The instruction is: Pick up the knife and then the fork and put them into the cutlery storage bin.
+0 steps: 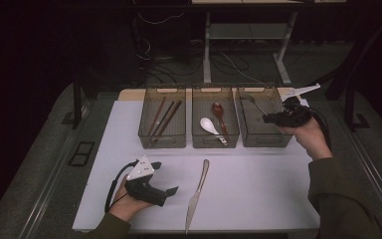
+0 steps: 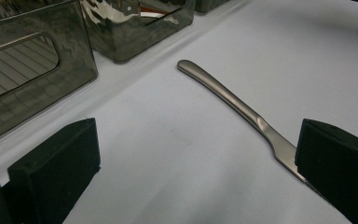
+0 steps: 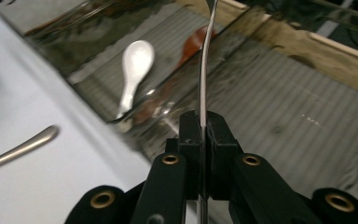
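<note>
Fork (image 3: 202, 70) clamped by its handle in the right gripper (image 1: 272, 118), held over the right bin (image 1: 264, 137).
It looks thin, stiff and slick, a light steel piece likely to pivot if pinched loosely; the grip sits low on the handle, tines pointing out over the bin. The left gripper (image 1: 165, 178) rests with jaws wide apart beside the knife (image 2: 242, 108) on the white mat (image 1: 258, 189). That knife seems best taken mid-handle. 3 bins stand in a row.

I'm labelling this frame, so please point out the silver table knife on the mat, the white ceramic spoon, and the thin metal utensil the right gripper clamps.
Silver table knife (image 1: 197, 195): high view, blade.
White ceramic spoon (image 3: 137, 55): right gripper view, bowl.
Thin metal utensil (image 3: 203, 70): right gripper view, handle.
</note>
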Available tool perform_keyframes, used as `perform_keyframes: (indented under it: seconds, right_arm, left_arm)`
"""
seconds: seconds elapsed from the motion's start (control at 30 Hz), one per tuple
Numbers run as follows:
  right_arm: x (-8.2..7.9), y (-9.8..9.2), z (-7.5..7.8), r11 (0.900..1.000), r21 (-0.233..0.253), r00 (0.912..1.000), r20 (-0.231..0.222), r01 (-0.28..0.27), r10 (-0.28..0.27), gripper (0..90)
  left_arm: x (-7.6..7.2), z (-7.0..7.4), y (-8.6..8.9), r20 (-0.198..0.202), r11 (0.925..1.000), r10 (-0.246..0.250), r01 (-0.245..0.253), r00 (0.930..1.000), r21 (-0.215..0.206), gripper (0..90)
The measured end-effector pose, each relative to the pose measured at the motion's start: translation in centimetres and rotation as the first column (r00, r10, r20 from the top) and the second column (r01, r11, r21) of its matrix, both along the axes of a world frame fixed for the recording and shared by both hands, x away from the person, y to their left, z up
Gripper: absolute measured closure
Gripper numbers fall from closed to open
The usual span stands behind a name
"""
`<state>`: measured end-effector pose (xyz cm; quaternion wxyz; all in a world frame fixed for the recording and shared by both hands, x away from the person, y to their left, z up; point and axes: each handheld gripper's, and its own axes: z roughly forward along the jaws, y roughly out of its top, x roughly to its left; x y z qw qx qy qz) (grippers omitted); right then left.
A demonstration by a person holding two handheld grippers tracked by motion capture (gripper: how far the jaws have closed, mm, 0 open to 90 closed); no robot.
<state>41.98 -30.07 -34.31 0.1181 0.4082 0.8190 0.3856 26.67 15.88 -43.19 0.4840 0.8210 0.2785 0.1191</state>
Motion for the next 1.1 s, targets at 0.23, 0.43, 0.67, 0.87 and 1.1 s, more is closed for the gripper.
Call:
perform_keyframes:
  seconds: [0.23,0.43,0.67,0.87,1.1]
  right_arm:
    - [2.3,-1.0,-0.4,0.996,-0.021,0.9964,-0.008,0.084,-0.085,85.7]
    - [3.9,-1.5,-1.5,0.988,-0.062,0.9887,-0.042,0.141,-0.144,85.7]
    - [4.4,-1.4,-3.2,0.984,-0.117,0.9822,-0.114,0.136,-0.149,80.9]
    - [3.7,-2.1,-2.6,0.986,-0.044,0.985,-0.051,0.163,-0.165,54.9]
    - [0.9,-2.0,-1.2,0.99,0.082,0.9925,0.025,0.117,-0.119,35.1]
  left_arm:
    - [0.0,-0.1,-0.2,-0.007,0.9999,-0.012,0.012,0.9999,0.005,0.0]
    - [-0.1,-0.1,-0.2,-0.011,0.9997,-0.023,0.023,0.9997,0.005,0.0]
    - [-0.2,-0.2,-0.2,-0.017,0.9994,-0.032,0.032,0.9993,0.015,0.0]
    - [-0.3,-0.1,-0.5,-0.027,0.9991,-0.034,0.035,0.9991,0.024,0.0]
    - [-0.5,0.3,-1.1,-0.055,0.9993,-0.028,0.029,0.9981,0.023,16.8]
